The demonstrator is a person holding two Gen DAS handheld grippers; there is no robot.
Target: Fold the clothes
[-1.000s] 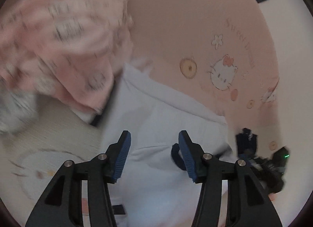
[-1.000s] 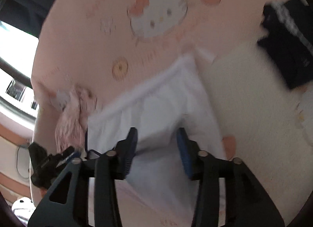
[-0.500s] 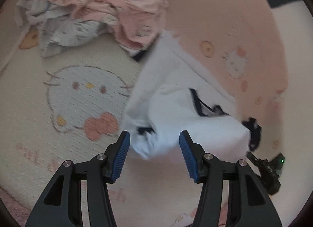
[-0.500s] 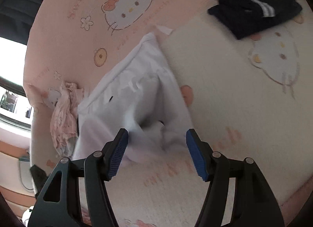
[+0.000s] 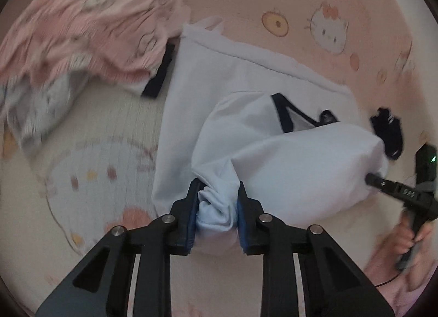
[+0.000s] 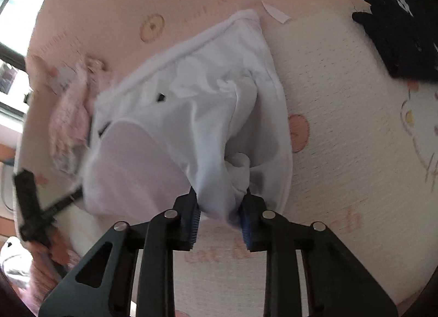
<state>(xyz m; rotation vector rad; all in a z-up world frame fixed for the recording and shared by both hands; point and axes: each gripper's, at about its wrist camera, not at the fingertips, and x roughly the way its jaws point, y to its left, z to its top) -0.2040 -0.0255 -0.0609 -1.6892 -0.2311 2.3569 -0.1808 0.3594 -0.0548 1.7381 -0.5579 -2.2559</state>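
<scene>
Bare mat point(image 5: 90, 248) fills each frame's lower part, above which the left gripper point(image 5: 217, 207) and right gripper point(image 6: 220, 213), jaws closing, each pinch a bunched edge of the white shirt point(image 5: 246, 103) lying mid-frame, pink clothes point(image 5: 82, 29) upper left, dark garment point(image 6: 402, 27) upper right.

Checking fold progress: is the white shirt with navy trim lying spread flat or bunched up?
Bunched up. The white shirt with navy trim is gathered into both closing grippers, left gripper and right gripper, its near part lifted and doubled over the rest.
</scene>
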